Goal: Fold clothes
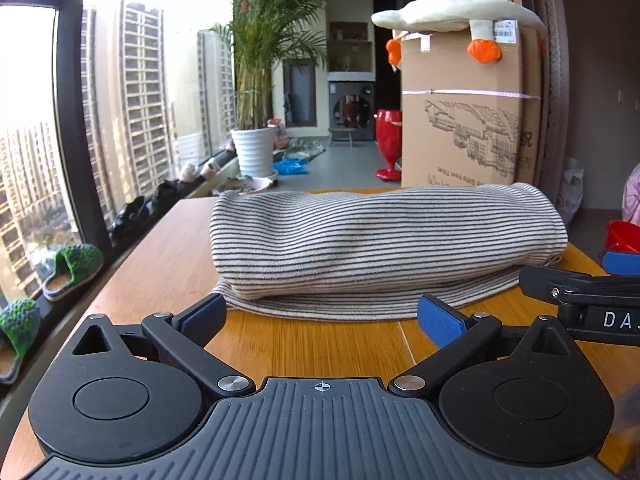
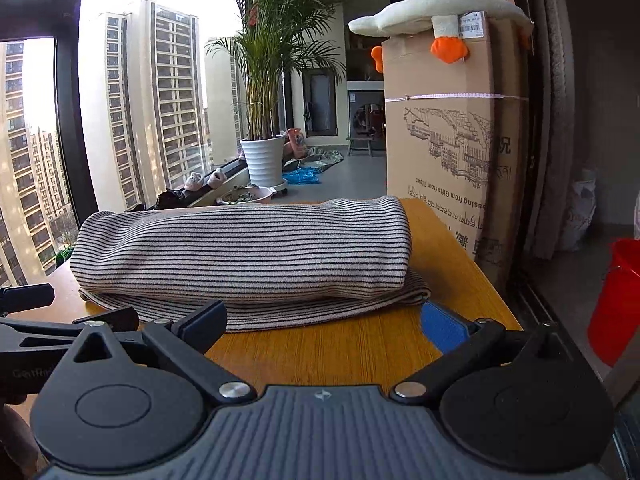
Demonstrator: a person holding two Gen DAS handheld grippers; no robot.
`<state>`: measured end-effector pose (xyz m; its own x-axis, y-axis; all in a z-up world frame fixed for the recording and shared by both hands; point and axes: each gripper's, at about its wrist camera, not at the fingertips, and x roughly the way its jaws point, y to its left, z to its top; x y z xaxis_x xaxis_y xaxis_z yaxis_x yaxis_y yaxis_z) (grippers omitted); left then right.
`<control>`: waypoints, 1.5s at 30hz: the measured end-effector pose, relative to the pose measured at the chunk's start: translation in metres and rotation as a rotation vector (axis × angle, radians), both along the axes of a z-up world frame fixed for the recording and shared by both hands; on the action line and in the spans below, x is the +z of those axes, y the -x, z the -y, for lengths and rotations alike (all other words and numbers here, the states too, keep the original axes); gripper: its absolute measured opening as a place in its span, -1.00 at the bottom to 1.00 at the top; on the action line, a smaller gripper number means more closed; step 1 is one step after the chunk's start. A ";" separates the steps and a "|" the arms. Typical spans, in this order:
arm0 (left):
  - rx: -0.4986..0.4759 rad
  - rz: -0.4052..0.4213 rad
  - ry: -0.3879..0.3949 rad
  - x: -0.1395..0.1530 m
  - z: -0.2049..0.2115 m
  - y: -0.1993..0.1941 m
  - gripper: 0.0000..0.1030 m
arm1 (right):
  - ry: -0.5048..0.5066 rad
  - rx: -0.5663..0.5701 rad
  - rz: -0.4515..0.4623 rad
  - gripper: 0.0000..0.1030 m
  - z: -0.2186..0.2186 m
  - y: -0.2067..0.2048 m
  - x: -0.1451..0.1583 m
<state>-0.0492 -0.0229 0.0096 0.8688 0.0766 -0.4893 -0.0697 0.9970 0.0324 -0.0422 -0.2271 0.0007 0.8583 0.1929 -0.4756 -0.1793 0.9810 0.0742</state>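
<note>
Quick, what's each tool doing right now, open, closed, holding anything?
Left tool: open, holding nothing, at the near edge of the folded striped garment.
Right tool: open, holding nothing, at the same garment's near edge.

Striped garment [image 2: 244,256] folded on the wooden table [image 2: 448,248] — right gripper [image 2: 323,322] spread wide just before its near edge, holding nothing; cardboard box [image 2: 452,136] behind.
</note>
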 end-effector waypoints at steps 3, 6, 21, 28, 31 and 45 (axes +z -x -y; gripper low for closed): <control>0.011 -0.024 0.052 -0.003 -0.015 -0.017 1.00 | -0.066 0.001 -0.085 1.00 0.006 -0.027 -0.005; 0.023 -0.048 0.105 -0.007 -0.031 -0.033 1.00 | -0.128 -0.024 -0.148 1.00 0.011 -0.056 -0.009; 0.017 0.098 0.019 0.001 -0.020 -0.025 1.00 | 0.019 -0.027 0.109 1.00 -0.017 -0.040 0.004; 0.013 0.111 0.033 0.004 0.003 0.021 1.00 | -0.018 -0.051 0.124 1.00 -0.001 0.013 0.006; 0.047 0.123 -0.008 0.006 0.008 0.031 1.00 | -0.011 -0.068 0.129 1.00 0.003 0.026 0.007; 0.077 0.117 0.012 0.005 -0.003 0.037 1.00 | -0.035 -0.056 0.122 1.00 0.010 0.043 0.006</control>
